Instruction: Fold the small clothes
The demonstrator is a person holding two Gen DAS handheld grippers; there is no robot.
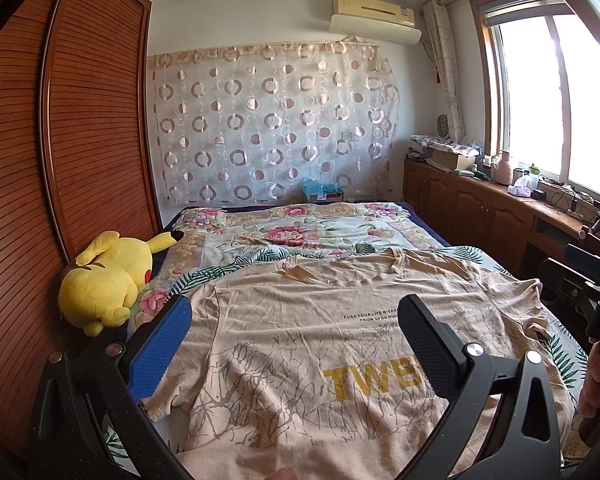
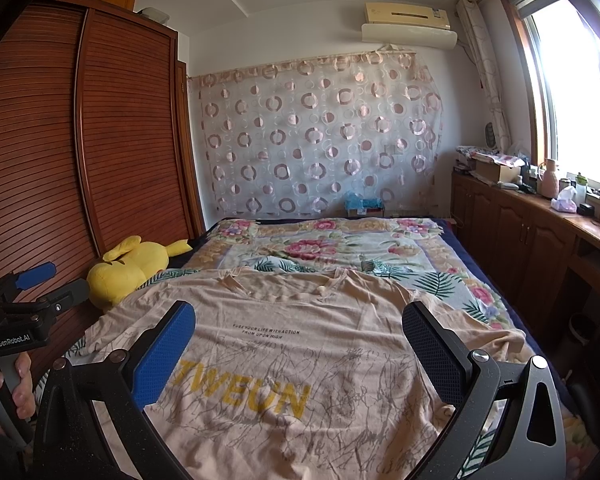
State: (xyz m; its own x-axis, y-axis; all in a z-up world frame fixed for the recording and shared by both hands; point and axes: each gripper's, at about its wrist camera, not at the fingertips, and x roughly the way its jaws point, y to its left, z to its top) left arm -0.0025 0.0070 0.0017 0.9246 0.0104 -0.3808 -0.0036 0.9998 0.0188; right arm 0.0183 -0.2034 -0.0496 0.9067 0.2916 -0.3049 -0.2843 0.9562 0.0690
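Left wrist view: both claws, left (image 1: 294,344) and right (image 2: 298,350), hover level, spread wide (empty) over the T-shirt (image 1: 300,340).

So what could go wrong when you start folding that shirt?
The T-shirt is already wrinkled, and its right sleeve is bunched up, so creases could get folded in. Both the left gripper and the right gripper are open above it; a pinch might also catch the flowery bedspread underneath.
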